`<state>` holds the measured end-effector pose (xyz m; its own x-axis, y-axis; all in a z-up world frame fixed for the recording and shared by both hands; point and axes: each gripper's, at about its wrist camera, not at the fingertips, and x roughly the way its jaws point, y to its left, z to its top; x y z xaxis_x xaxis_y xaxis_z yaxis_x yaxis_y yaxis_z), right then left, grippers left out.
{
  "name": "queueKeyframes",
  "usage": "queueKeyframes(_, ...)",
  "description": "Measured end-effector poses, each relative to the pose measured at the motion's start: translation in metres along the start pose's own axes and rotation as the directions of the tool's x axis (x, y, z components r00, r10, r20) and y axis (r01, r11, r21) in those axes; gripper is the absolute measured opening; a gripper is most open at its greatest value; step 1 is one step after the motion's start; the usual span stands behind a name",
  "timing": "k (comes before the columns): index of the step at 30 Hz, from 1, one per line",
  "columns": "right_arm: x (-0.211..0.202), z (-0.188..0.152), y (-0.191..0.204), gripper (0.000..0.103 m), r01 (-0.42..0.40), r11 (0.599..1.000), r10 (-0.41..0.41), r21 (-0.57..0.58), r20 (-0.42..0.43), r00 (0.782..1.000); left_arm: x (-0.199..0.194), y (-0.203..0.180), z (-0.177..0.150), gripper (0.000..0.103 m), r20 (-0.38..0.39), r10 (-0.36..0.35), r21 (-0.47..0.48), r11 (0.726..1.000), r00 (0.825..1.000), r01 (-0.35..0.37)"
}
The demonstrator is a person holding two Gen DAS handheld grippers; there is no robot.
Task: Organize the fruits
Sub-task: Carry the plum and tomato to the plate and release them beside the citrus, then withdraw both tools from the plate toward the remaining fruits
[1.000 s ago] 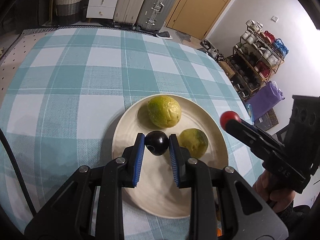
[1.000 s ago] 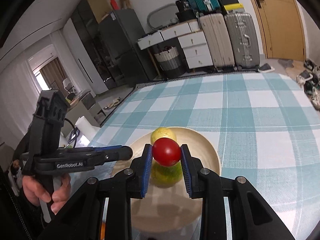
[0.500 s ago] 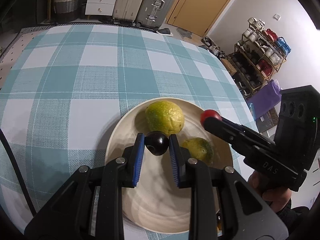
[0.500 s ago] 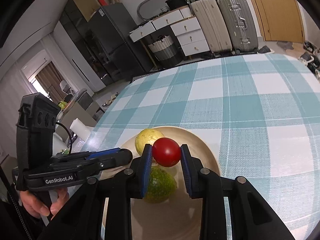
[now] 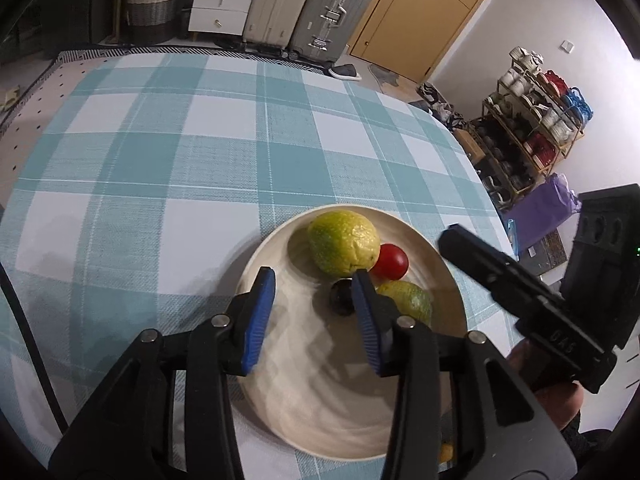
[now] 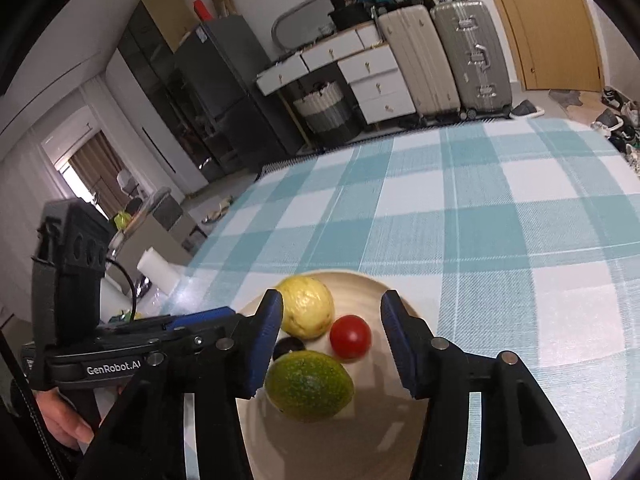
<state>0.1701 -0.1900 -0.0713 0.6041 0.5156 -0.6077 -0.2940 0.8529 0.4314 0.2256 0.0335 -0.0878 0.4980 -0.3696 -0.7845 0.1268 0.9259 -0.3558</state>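
On the checked table (image 5: 168, 168), four fruits lay together in the pale plate (image 5: 448, 280): a yellow-green fruit (image 5: 343, 242), a red tomato (image 6: 350, 337), a dark plum (image 5: 341, 298) and a green fruit (image 6: 309, 385). The left hand-held gripper (image 5: 314, 320) was opening, holding nothing, the plum just beside its right pad. The right hand-held gripper (image 6: 332, 344) was opening too, the tomato lying loose between its pads.

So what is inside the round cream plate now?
Four fruits: a yellow-green guava, a red tomato, a small dark plum and a green fruit. The plate's near rim is covered.
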Motion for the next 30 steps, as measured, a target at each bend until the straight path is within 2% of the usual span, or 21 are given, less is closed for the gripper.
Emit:
queueKeyframes(6,-0.027,-0.002,0.007,0.056,0.012,1.0,-0.012,-0.001,0.042,0.999,-0.025,-0.006,-0.014,0.043,0.026,0.034,0.019,0.999,0.999,-0.034)
queueKeyframes(8,-0.037,-0.006,0.01,0.062,0.024,1.0,-0.023,-0.009,0.056,0.998,-0.034,-0.009,-0.02,0.046,0.039,0.056,0.023,0.998,0.998,-0.057)
queueKeyframes(10,-0.048,-0.012,0.014,0.075,0.039,0.999,-0.037,-0.019,0.075,0.997,-0.044,-0.011,-0.026,0.05,0.068,0.091,0.014,0.996,0.994,-0.092)
queueKeyframes(12,-0.055,-0.017,0.017,0.088,0.059,0.998,-0.057,-0.028,0.076,0.995,-0.055,-0.013,-0.03,0.064,0.097,0.108,0.015,0.994,0.989,-0.11)
queueKeyframes(14,-0.065,-0.025,0.02,0.088,0.066,0.997,-0.062,-0.038,0.082,0.995,-0.066,-0.016,-0.035,0.072,0.129,0.128,0.018,0.991,0.983,-0.132)
queueKeyframes(17,-0.076,-0.034,0.025,0.088,0.08,0.995,-0.075,-0.052,0.082,0.994,-0.081,-0.024,-0.043,0.074,0.169,0.146,0.034,0.988,0.975,-0.154)
queueKeyframes(20,-0.087,-0.042,0.029,0.092,0.096,0.994,-0.091,-0.054,0.086,0.992,-0.093,-0.033,-0.05,0.082,0.195,0.189,0.048,0.978,0.962,-0.202)
queueKeyframes(22,-0.095,-0.045,0.033,0.099,0.11,0.992,-0.103,-0.06,0.105,0.989,-0.1,-0.037,-0.053,0.082,0.212,0.208,0.049,0.974,0.955,-0.223)
queueKeyframes(27,-0.113,-0.051,0.042,0.102,0.128,0.989,-0.116,-0.08,0.141,0.983,-0.117,-0.047,-0.063,0.083,0.247,0.24,0.059,0.963,0.939,-0.262)
queueKeyframes(30,-0.122,-0.055,0.047,0.103,0.134,0.987,-0.119,-0.086,0.161,0.98,-0.127,-0.053,-0.069,0.084,0.262,0.239,0.063,0.963,0.935,-0.264)
